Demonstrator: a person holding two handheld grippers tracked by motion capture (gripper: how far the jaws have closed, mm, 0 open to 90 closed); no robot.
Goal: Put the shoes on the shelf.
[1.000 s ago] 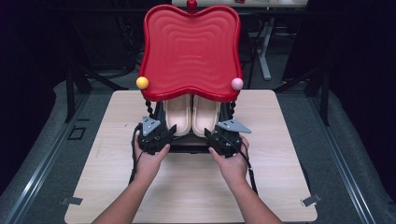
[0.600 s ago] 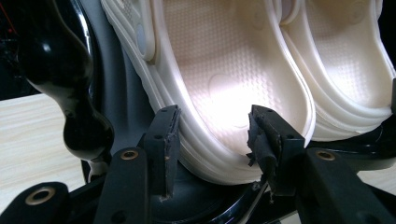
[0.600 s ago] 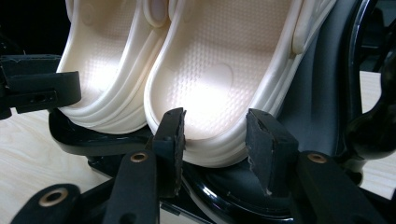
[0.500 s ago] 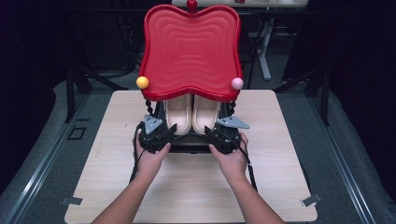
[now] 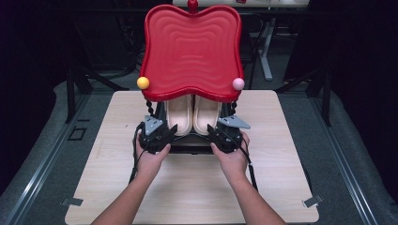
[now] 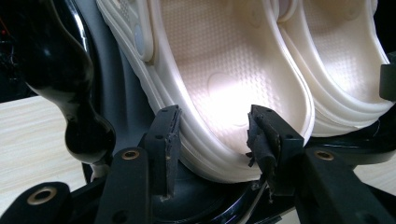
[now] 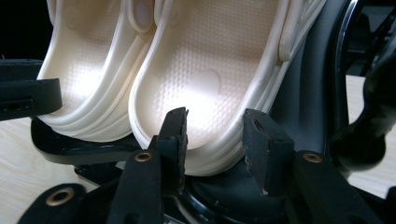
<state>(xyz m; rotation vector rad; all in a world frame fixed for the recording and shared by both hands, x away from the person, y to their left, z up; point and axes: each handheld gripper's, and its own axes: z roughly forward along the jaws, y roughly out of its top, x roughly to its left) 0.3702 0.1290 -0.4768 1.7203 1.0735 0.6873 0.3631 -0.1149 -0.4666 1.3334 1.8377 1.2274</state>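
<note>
wooden table [image 5: 197, 187] holds a black rack [image 5: 190, 146] under a red canopy [image 5: 191, 51]. two cream clogs [image 5: 193, 115] sit inside. left gripper [image 6: 212, 140] and right gripper [image 7: 212, 140] jaws straddle the heels, just been closing, not clamped yet.

We hold our left gripper [image 5: 162, 135] and right gripper [image 5: 219, 135] side by side, forearms converging; right jaws have just been closing.

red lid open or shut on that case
Open. The red lid stands raised behind the black base, and the two cream shoes lie uncovered inside, side by side.
</note>
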